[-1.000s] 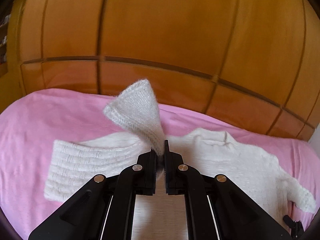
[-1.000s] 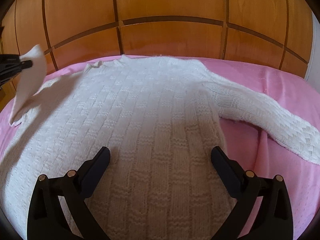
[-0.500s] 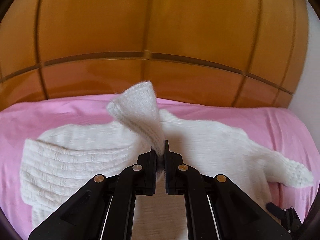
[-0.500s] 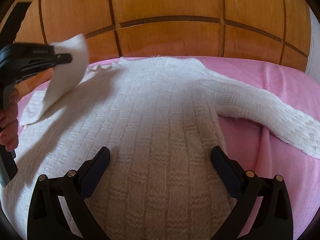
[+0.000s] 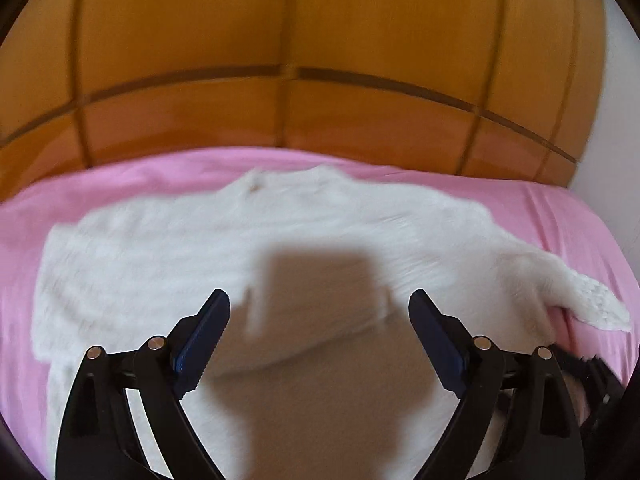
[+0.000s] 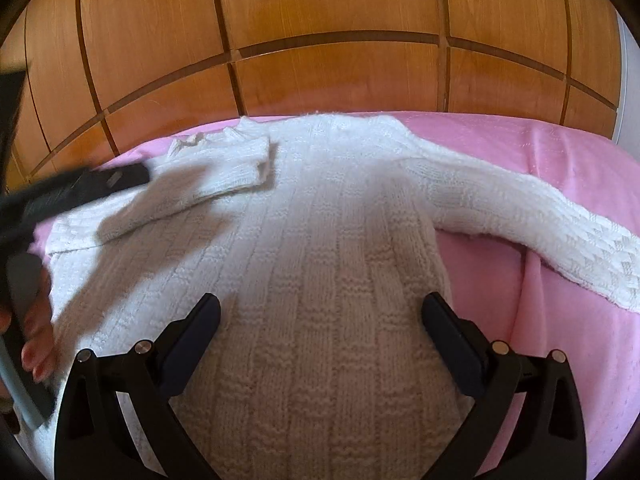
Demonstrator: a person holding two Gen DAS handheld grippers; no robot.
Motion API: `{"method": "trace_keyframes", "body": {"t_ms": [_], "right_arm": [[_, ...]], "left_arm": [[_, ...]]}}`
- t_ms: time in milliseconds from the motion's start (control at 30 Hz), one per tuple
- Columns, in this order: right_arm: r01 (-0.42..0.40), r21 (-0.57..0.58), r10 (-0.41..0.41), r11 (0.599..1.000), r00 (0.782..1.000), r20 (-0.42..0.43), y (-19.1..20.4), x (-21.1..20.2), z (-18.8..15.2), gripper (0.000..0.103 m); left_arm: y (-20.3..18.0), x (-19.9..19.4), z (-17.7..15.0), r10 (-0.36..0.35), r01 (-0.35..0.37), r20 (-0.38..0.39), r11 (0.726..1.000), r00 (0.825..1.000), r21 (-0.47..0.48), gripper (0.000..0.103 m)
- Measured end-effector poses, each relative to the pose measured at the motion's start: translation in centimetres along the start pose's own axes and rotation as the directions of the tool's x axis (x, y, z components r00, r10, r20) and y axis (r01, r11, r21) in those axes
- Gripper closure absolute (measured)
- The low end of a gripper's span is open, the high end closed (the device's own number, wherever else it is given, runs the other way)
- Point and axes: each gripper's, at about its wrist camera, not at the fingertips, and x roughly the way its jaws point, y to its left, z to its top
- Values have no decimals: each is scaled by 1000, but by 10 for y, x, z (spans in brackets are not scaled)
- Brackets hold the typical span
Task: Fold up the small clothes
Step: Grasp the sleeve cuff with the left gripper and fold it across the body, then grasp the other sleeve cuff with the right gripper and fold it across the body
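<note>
A white knitted sweater (image 6: 320, 248) lies flat on the pink bed sheet (image 6: 560, 168). Its left sleeve (image 6: 208, 184) is folded inward over the chest; its right sleeve (image 6: 540, 220) stretches out to the right. My left gripper (image 5: 319, 308) is open and empty above the sweater (image 5: 280, 232), its view blurred; it also shows in the right wrist view (image 6: 80, 188) at the left, near the folded sleeve. My right gripper (image 6: 320, 312) is open and empty over the sweater's lower body.
A wooden panelled headboard (image 6: 340, 40) rises behind the bed. The pink sheet (image 5: 120, 184) shows around the sweater. A hand with red nails (image 6: 36, 344) holds the left gripper at the left edge.
My left gripper has opened and let go of the left sleeve, which now lies folded across the chest. The right gripper has stayed in place.
</note>
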Motion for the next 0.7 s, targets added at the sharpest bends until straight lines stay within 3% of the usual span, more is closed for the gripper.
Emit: {"method": "trace_keyframes", "body": {"t_ms": [100,233,267,333,433,533,633,700], "right_arm": [[1,0,-1,1000,1000,0,0,0,0,2],[3,-2,-3,1000,1000,-2,0,0,0,2],[3,-2,-3,1000,1000,-2,0,-1,0,2],[3,-2,-3,1000,1000,-8,0,-1,0,2],[-12,8,12,1000,1000,-10,-2,0,1,2],[-26,22,27,999,1000,-11,-4,-3,2,2],[-27,54,26,998,999,21,-8,-14,1,2],[-48,141,41,989,998,52,-24,-26,-1,2]], "left_arm": [[43,-11,-17,44,-47,-25,992,999,-121,13],[111,-25,-42,80,-104,-81,928,994,-357,13],[121,-27,-47,81,-111,-95,921,992,-373,13],[133,-35,-52,90,-116,-89,928,992,-355,13],[134,-51,-54,193,-205,-71,948,979,-244,13],[137,-60,-59,227,-232,-50,955,973,-186,13],[150,-59,-67,209,-219,-70,948,975,-231,13],[159,-56,-67,206,-222,-87,938,975,-266,13]]}}
